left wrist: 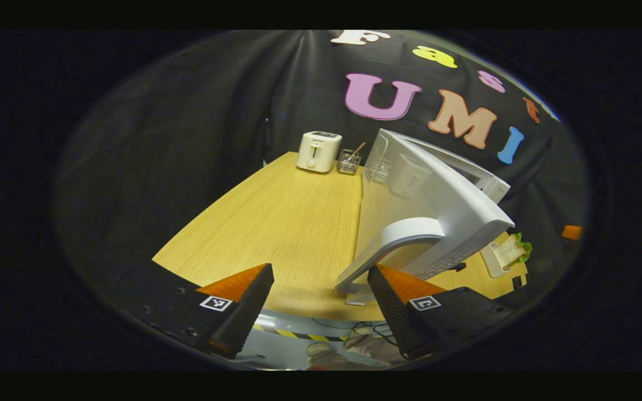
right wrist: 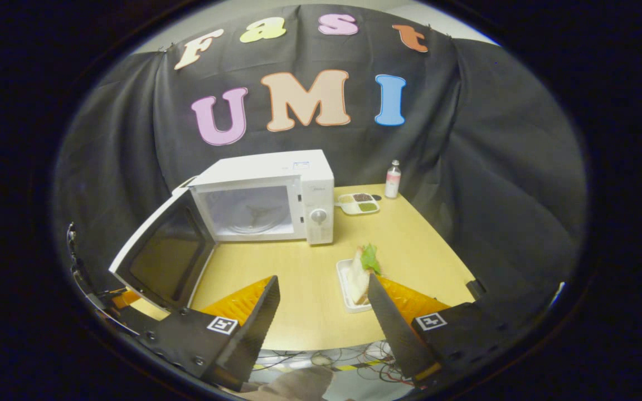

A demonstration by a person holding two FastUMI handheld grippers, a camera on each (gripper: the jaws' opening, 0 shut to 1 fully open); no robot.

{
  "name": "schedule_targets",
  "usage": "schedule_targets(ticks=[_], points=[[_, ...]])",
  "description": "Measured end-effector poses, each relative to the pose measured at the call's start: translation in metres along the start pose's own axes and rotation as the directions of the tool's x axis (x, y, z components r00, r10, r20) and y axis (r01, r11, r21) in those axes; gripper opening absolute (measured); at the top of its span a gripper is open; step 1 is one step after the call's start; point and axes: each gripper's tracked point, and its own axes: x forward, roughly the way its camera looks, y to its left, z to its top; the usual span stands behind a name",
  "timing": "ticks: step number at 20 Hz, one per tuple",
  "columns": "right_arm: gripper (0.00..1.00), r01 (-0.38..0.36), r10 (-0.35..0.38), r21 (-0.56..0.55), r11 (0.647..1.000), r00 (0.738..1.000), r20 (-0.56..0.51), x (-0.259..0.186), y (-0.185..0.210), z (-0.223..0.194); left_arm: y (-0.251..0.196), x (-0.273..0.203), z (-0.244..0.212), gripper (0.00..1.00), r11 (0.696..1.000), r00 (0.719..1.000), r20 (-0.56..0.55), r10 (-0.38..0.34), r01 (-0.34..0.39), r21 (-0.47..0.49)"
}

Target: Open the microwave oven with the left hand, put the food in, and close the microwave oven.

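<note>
One step done, door swung wide off the microwave; both grippers spread and empty; next, right to pinch the sandwich in its tray before the oven.

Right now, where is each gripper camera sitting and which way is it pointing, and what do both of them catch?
Left gripper view: rides on the left gripper, open, beside the swung-out microwave door, facing along the table toward a toaster; its own two fingers show.
Right gripper view: rides on the right gripper, open, at the table's front edge, facing the open microwave; its own fingers show.
Shared: the door, the table and the sandwich on its white tray.
</note>
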Motion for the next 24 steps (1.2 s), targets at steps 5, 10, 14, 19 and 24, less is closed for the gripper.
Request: schedule_targets(ticks=[5,10,14,19,24], points=[[0.92,-0.031,0.033,0.021,0.999,0.991,-0.126,0.054,-0.029,-0.001,0.044,-0.017,0.025,0.95,0.975,0.974,0.061,0.220,-0.219,-0.032],[1.00,-0.032,0.033,0.008,0.999,0.935,-0.353,0.111,-0.071,-0.026,0.060,-0.039,0.054,0.95,0.912,0.900,0.148,0.410,-0.400,-0.093],[0.99,-0.090,0.110,0.066,0.994,0.864,-0.491,0.146,-0.078,-0.042,0.057,-0.052,0.069,0.89,0.862,0.838,0.204,0.506,-0.485,-0.146],[0.89,-0.130,0.136,0.058,0.990,0.751,-0.646,0.172,-0.095,-0.081,0.050,-0.065,0.064,0.94,0.815,0.794,0.196,0.575,-0.538,-0.212],[0.89,-0.150,0.178,0.102,0.983,0.686,-0.706,0.187,-0.090,-0.107,0.046,-0.062,0.055,0.94,0.768,0.763,0.164,0.626,-0.565,-0.303]])
